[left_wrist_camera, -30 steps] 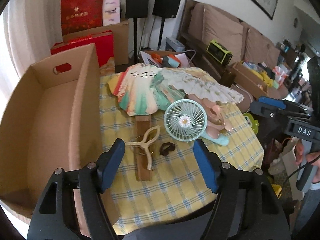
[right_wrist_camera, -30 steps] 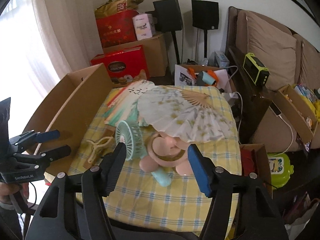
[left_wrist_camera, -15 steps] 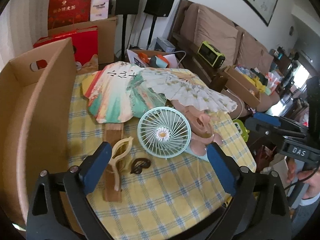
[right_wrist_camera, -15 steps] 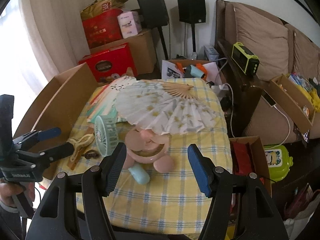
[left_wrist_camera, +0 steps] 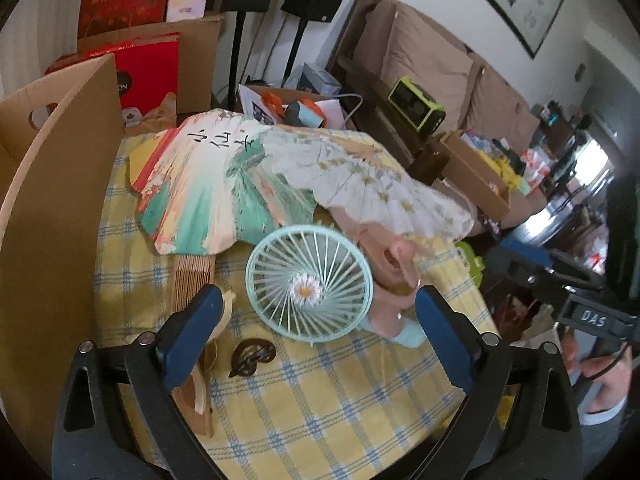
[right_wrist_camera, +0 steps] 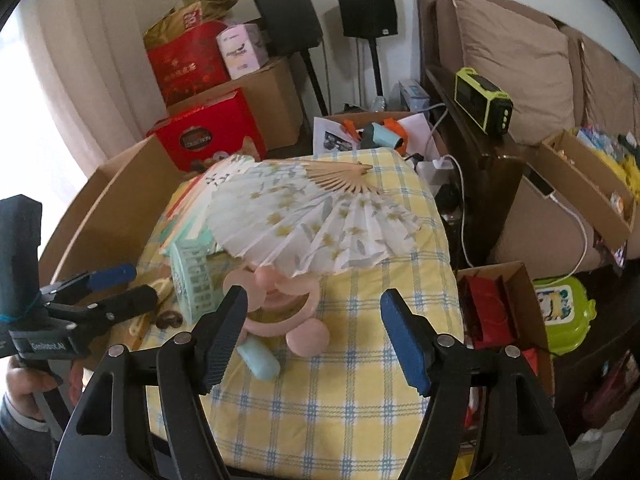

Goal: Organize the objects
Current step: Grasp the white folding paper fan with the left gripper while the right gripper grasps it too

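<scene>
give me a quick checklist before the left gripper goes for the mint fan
1. Left gripper open, nothing between its fingers: ok.
2. Mint handheld fan sits between the fingers' line: ok.
3. Fan free of clutter: not ok, it leans against the pink fan.
4. Cardboard box open beside the table: ok.
5. Right gripper empty, jaws opening: ok.
6. Fan handle reachable: cannot tell.

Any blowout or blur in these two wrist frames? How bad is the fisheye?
Right wrist view: window at left blown out white, rest evenly lit. Left wrist view: the white paper fan and pink fan smear slightly. Both views: strong barrel bend, black corners.
</scene>
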{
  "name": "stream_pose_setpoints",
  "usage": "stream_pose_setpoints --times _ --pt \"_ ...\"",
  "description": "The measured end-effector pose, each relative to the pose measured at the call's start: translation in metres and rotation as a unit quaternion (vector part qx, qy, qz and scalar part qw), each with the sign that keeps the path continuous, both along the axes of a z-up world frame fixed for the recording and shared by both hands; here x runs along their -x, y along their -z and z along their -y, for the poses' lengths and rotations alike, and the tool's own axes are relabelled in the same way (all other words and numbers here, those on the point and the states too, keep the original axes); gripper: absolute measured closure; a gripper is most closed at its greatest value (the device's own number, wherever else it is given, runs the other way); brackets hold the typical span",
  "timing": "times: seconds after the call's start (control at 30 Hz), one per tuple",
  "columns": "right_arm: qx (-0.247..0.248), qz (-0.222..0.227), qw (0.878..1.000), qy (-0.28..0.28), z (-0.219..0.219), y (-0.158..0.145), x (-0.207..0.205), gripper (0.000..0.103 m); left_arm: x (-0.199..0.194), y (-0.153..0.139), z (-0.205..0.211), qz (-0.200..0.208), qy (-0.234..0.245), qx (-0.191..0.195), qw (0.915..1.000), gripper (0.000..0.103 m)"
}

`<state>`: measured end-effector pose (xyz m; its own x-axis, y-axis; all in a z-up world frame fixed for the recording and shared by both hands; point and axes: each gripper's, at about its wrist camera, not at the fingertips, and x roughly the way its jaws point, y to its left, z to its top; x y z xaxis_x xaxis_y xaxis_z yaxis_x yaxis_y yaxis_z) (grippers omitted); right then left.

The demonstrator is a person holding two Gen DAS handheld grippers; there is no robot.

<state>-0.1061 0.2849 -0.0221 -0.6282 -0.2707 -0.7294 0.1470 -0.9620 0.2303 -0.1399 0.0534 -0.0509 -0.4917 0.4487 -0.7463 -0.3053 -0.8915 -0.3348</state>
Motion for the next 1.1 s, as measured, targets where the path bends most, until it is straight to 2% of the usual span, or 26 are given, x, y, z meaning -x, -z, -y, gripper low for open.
stream_pose_setpoints --times 0.2,0.3,0.47,0.53,0.73,0.93,1.03,1.1 --pt "0.041 0.004 0.999 0.032 -0.026 -0.002 0.018 0.029 0.026 -0.012 0.006 0.017 -0.010 -0.047 0.9987 0.006" --pt "0.080 0.016 0.995 0.049 -0.042 0.002 0.028 0.029 0.045 -0.014 0.007 0.036 -0.014 -0.076 0.9964 0.006" --pt "0.137 0.040 0.987 0.072 -0.061 0.015 0.040 0.029 0.081 -0.004 0.005 0.083 -0.019 -0.101 0.9912 0.010" --pt "0.153 0.047 0.984 0.077 -0.066 0.020 0.044 0.029 0.092 0.002 0.003 0.100 -0.020 -0.109 0.9888 0.015" --pt "0.214 0.070 0.971 0.085 -0.078 0.034 0.059 0.029 0.119 0.019 -0.004 0.138 -0.018 -0.121 0.9828 0.019" --pt "0.272 0.095 0.953 0.098 -0.088 0.050 0.073 0.044 0.137 0.037 -0.006 0.181 -0.020 -0.140 0.9733 0.028" --pt "0.295 0.100 0.945 0.096 -0.089 0.056 0.076 0.056 0.141 0.043 -0.007 0.196 -0.021 -0.146 0.9695 0.030" --pt "0.300 0.103 0.943 0.099 -0.090 0.059 0.077 0.060 0.143 0.045 -0.007 0.204 -0.022 -0.157 0.9660 0.040"
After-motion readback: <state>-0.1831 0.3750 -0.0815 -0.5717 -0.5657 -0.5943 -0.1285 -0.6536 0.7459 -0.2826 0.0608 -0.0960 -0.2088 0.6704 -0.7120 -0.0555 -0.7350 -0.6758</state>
